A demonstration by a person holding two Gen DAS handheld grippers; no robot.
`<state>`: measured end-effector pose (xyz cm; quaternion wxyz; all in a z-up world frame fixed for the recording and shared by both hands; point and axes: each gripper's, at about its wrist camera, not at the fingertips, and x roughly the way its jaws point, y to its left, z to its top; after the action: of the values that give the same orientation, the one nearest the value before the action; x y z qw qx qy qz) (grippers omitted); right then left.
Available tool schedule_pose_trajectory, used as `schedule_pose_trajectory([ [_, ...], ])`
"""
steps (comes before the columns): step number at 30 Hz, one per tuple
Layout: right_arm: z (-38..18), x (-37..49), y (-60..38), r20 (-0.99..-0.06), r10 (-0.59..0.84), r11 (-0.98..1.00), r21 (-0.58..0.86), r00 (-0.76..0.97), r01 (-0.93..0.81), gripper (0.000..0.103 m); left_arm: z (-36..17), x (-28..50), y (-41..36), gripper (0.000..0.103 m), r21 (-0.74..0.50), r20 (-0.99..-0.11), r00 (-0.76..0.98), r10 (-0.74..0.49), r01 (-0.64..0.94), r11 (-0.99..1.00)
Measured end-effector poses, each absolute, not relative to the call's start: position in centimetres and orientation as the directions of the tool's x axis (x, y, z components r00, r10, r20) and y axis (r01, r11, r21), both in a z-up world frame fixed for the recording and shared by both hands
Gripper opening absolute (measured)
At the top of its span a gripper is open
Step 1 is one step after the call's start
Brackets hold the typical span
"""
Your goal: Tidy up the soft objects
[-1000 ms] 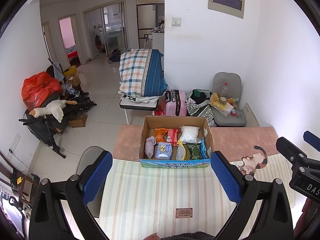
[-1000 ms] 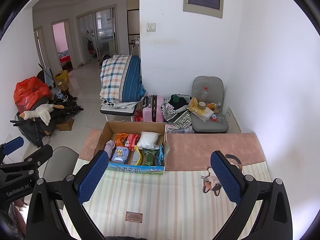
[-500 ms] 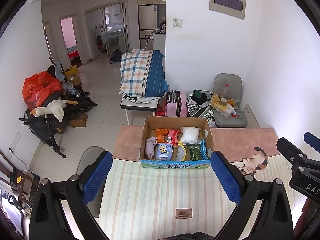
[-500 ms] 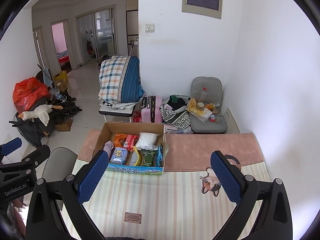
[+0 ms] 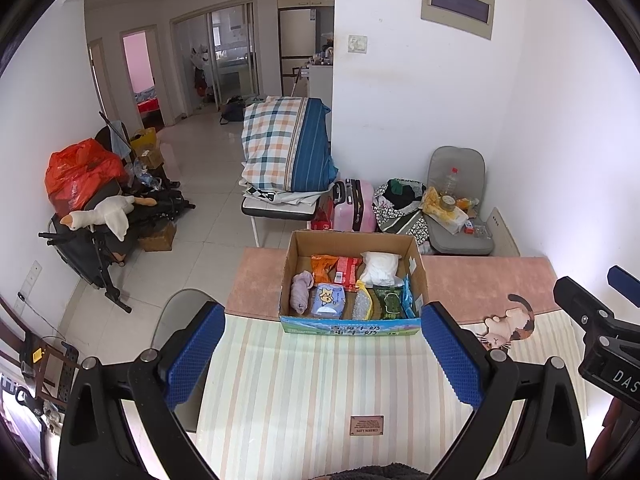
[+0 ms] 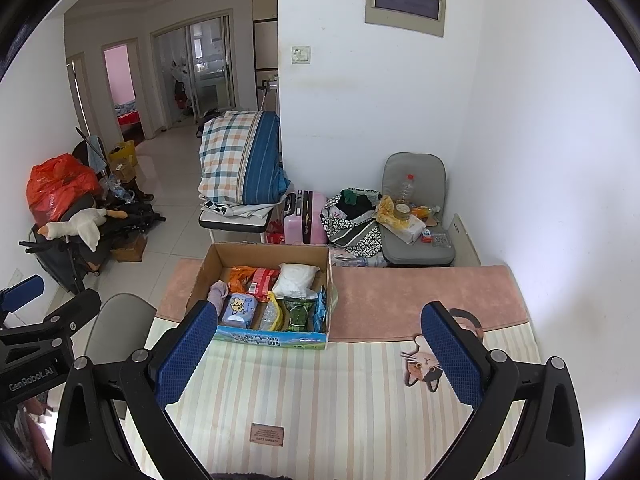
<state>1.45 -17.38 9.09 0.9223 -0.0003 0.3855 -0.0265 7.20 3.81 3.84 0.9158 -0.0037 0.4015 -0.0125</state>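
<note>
Almost nothing had changed over that last second: both views drifted only slightly, and the cardboard box (image 5: 352, 280) kept its place at twelve o'clock on the striped desk (image 5: 320, 380). My left fingers (image 5: 320, 354) and right fingers (image 6: 316, 352) hung spread wide, holding nothing. The purple cloth (image 5: 301, 291), white bag (image 5: 379, 269) and snack packets (image 5: 334, 270) lay packed inside the box, which fits either sorting finished or unpacking ahead.
</note>
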Motion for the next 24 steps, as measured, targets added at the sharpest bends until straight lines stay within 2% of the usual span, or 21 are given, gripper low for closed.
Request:
schedule_pose_trajectory([
  [24, 9.1, 1.5, -17.32, -0.712, -0.045, 0.999, -0.019, 0.701, 0.045, 0.103, 3.84, 7.15, 3.97, 0.101, -0.017, -0.737, 0.675, -0.023, 0.015, 1.0],
])
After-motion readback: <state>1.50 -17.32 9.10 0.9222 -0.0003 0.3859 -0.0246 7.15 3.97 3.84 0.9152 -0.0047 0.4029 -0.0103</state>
